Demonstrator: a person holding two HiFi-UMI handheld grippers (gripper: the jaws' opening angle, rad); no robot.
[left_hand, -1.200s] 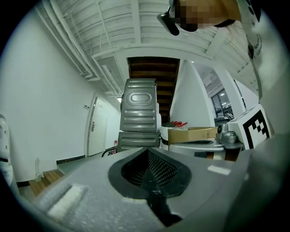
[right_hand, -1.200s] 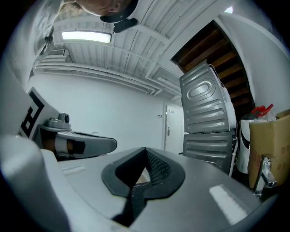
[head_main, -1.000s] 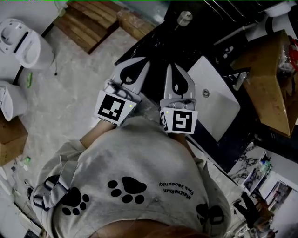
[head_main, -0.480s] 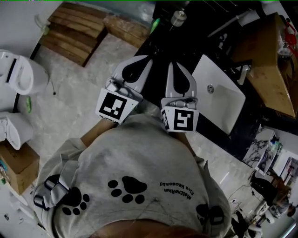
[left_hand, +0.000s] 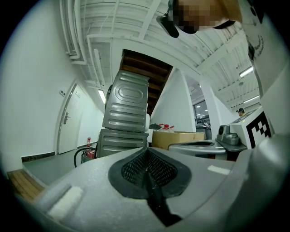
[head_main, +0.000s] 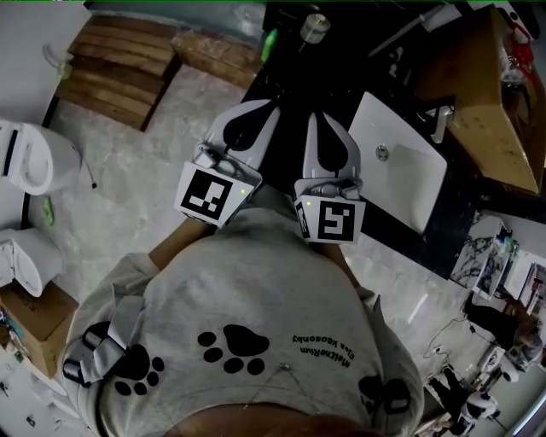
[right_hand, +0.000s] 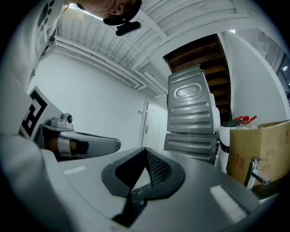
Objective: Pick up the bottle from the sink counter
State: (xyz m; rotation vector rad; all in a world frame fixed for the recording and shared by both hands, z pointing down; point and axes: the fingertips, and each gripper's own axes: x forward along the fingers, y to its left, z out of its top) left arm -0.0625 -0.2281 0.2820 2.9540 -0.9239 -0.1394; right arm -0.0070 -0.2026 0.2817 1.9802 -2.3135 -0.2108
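While the person holds both tools level at the near edge of the black sink counter [head_main: 288, 81], the left gripper [head_main: 256, 115] has its grey jaws pressed together with nothing between them, and the right gripper [head_main: 320, 128] is closed and empty as well. The small round-capped bottle [head_main: 314, 26] stands at the far end of this counter, well apart from both grippers and left of the white rectangular basin [head_main: 409, 179]. The white marker cube [head_main: 210, 195] on each gripper shows a black square code, and the small print on the grey paw-print sweatshirt [head_main: 256, 299] lies upside down and seems to read "MatcheRun".

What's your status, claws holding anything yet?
Left claw shut, empty. Right claw shut, empty. Bottle on sink counter ahead, untouched. Green item beside it, path looks open.
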